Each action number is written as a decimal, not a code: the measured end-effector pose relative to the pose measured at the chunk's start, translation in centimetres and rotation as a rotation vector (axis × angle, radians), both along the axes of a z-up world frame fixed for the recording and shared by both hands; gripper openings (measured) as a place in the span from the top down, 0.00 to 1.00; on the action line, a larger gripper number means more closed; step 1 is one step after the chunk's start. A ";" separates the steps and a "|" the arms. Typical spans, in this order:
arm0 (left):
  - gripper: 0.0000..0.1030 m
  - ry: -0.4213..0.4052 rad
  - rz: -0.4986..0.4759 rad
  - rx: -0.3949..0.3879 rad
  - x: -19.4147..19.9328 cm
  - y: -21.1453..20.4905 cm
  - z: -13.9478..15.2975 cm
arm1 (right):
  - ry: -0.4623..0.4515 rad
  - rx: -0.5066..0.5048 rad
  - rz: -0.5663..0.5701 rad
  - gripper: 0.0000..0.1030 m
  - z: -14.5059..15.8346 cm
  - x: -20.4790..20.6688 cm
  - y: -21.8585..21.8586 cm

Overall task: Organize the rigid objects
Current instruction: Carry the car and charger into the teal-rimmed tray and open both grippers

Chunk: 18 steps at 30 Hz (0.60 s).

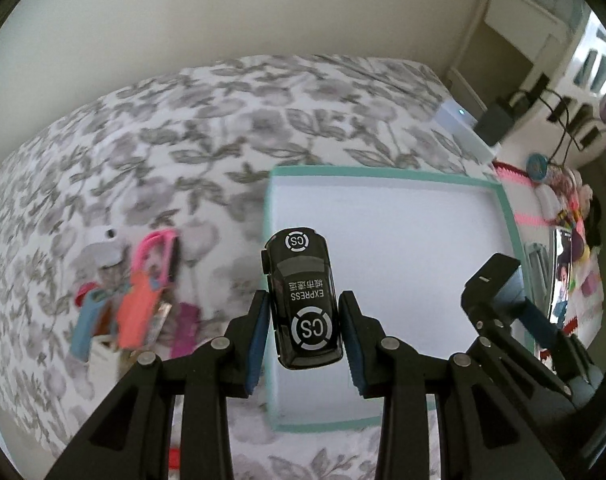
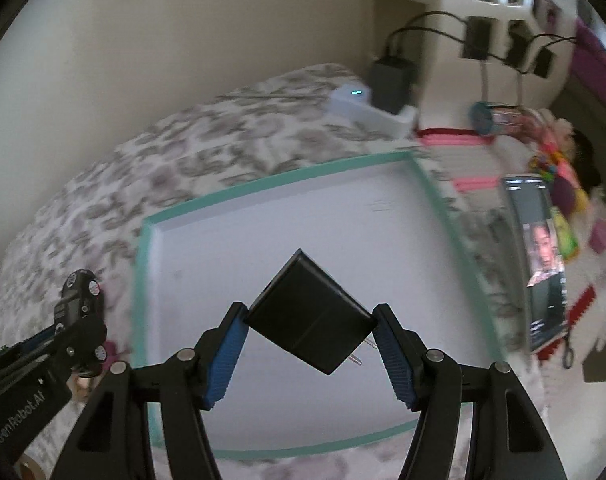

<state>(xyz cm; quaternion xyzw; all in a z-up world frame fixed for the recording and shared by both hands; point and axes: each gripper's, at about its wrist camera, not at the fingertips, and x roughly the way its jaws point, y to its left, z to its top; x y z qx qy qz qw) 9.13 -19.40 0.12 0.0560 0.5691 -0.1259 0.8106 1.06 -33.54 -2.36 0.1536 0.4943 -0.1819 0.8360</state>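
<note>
My left gripper [image 1: 303, 312] is shut on a black toy car [image 1: 303, 300] marked "CS EXPRESS", held above the left rim of a white tray with a teal rim [image 1: 507, 216]. My right gripper [image 2: 309, 320] is shut on a black plug adapter [image 2: 309, 314], gripped corner to corner with its metal prongs [image 2: 363, 350] pointing lower right, over the tray [image 2: 143, 248]. The right gripper with the adapter also shows in the left wrist view [image 1: 491, 280]. The left gripper with the car also shows in the right wrist view [image 2: 79, 292].
A pile of small items, pink scissors [image 1: 155, 256], a blue piece [image 1: 85, 328] and a magenta piece [image 1: 185, 328], lies left of the tray on the floral cloth [image 1: 183, 128]. A phone [image 2: 541, 260], chargers [image 2: 391, 76] and colourful toys [image 2: 555, 160] sit to the right.
</note>
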 end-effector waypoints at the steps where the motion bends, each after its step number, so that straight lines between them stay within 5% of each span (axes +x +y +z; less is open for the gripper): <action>1: 0.65 0.004 -0.006 -0.002 0.1 -0.4 -0.3 | 0.003 -0.013 -0.010 0.35 -0.1 -0.1 -0.3; 7: 0.65 0.027 -0.037 -0.007 0.1 -2.2 -2.9 | 0.042 -0.033 -0.092 0.35 -1.7 -0.4 -2.0; 18: 0.64 0.061 -0.062 -0.003 -0.1 -2.9 -6.3 | 0.101 -0.057 -0.075 0.35 -3.4 0.1 -1.5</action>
